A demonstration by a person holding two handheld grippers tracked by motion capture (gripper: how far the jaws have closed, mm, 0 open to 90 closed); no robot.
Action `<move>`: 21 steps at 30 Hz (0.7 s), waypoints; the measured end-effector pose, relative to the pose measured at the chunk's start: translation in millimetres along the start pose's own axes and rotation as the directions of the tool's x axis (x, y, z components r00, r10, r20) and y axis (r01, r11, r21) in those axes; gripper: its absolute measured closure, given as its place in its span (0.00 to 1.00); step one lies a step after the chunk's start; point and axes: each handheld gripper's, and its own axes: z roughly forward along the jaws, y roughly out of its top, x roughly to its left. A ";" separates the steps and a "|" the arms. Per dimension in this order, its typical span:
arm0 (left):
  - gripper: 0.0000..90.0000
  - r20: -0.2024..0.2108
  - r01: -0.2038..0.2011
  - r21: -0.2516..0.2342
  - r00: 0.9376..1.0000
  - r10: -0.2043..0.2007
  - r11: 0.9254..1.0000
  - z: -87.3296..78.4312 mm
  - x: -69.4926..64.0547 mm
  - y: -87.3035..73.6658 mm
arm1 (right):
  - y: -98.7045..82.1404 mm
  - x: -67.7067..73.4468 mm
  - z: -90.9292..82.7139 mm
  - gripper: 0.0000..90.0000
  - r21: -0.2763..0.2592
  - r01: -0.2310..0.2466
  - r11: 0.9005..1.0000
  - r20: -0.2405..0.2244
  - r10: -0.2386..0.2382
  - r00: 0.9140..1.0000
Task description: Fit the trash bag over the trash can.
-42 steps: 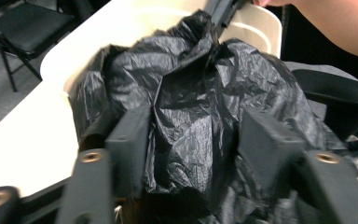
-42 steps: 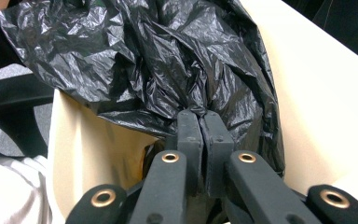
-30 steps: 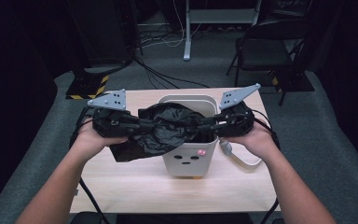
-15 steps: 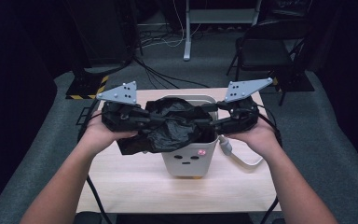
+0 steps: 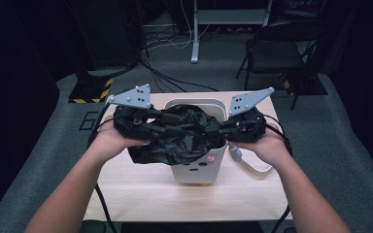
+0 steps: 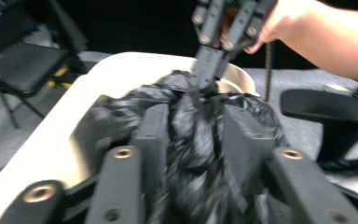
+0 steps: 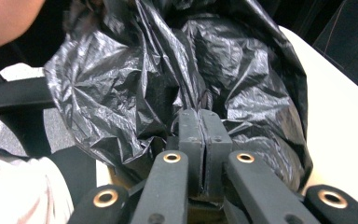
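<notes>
A white bin point(image 5: 196, 165) stands on the bench point(image 5: 141, 189), and everything else is placed around it. A black plastic bag point(image 5: 184, 133) is draped over the bin's open top, spilling down over its left front corner, with crumpled folds bunched above the rim.

The left tool point(image 5: 167, 122) reaches in from the left of the bin, held level above its rim by the left hand point(image 5: 111, 141). In the left gripper view its two jaws stand apart, with a gathered hank of the bag point(image 6: 196, 140) running up between them; they have just been opening, and the pads do not look pressed on the plastic (the frame is blurred, so this reading is a cautious one). Beyond them the bin's pale rim point(image 6: 135, 65) curves away.

The right tool point(image 5: 223, 128) comes in from the right of the bin, also level above the rim, in the right hand point(image 5: 267, 143). Its jaws have just been closing and now meet flat together; in the right gripper view point(image 7: 198, 140) the bag point(image 7: 135, 79) billows right behind and around the tips. In the left gripper view the same tool point(image 6: 207, 77) pinches a peak of the plastic above the bin.

A light cable point(image 5: 252, 162) lies on the bench just right of the bin.
</notes>
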 end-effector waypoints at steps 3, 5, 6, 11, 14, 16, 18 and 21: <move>0.56 -0.026 0.025 -0.015 0.999 -0.025 1.000 -13.1 2.8 -1.7 | -4.6 -1.3 -3.9 0.98 -0.001 -0.008 1.000 0.004 0.008 1.000; 0.54 -0.034 0.036 -0.014 0.999 -0.037 0.999 -20.5 4.0 -4.9 | -6.9 -1.8 -5.6 0.98 -0.001 -0.013 1.000 0.007 0.013 1.000; 0.53 -0.032 0.045 -0.018 0.998 -0.046 0.999 -23.2 4.1 -7.2 | -8.0 -2.1 -6.2 0.98 -0.003 -0.015 1.000 0.009 0.015 1.000; 0.51 0.042 0.086 -0.007 0.995 -0.086 0.996 -23.1 0.8 -21.0 | -10.4 -2.4 -6.4 0.97 -0.010 -0.020 1.000 0.012 0.020 1.000; 0.62 0.096 0.082 0.026 0.992 -0.085 0.996 -17.3 -4.0 -27.8 | -10.0 -1.8 -7.0 0.89 -0.017 -0.026 1.000 0.017 0.026 1.000; 0.76 0.095 0.051 0.048 0.994 -0.056 0.998 -14.2 -7.9 -30.1 | -8.6 -1.3 -8.8 0.79 -0.031 -0.029 0.999 0.029 0.030 0.999; 0.84 0.103 0.049 0.050 0.993 -0.054 0.998 -11.8 -9.6 -30.4 | -5.9 -0.4 -11.8 0.70 -0.052 -0.043 0.998 0.034 0.045 0.998; 0.92 0.109 0.035 0.043 0.993 -0.040 0.998 -9.1 -12.0 -28.1 | 0.3 2.7 -15.7 0.63 -0.078 -0.037 0.996 0.032 0.039 0.999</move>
